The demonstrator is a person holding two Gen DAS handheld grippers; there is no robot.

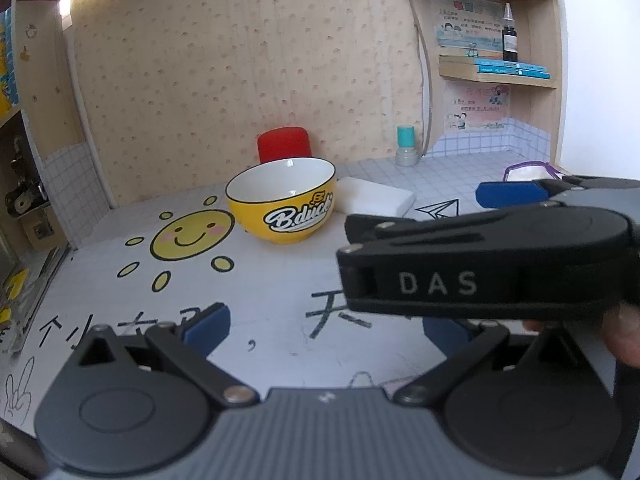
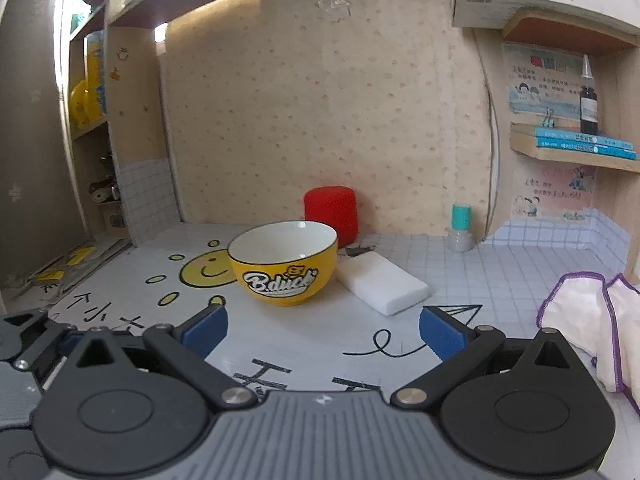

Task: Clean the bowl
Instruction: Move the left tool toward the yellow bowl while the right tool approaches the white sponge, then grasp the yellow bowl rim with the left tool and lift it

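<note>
Yellow bowl [image 2: 283, 262] upright on surface [image 2: 460, 272], inside looks white; sponge [image 2: 382, 282] just right of bowl. Left gripper [image 1: 326, 330], right gripper [image 2: 323, 330]: fingers wide, empty. Fits before wiping or after.

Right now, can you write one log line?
left claw open | right claw open | yellow bowl empty, upright | white sponge beside bowl

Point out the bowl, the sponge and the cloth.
bowl [image 2: 280, 280], right wrist view, on its yellow outer wall.
sponge [image 2: 384, 282], right wrist view, on its white top face.
cloth [image 2: 576, 316], right wrist view, on its white middle.
</note>
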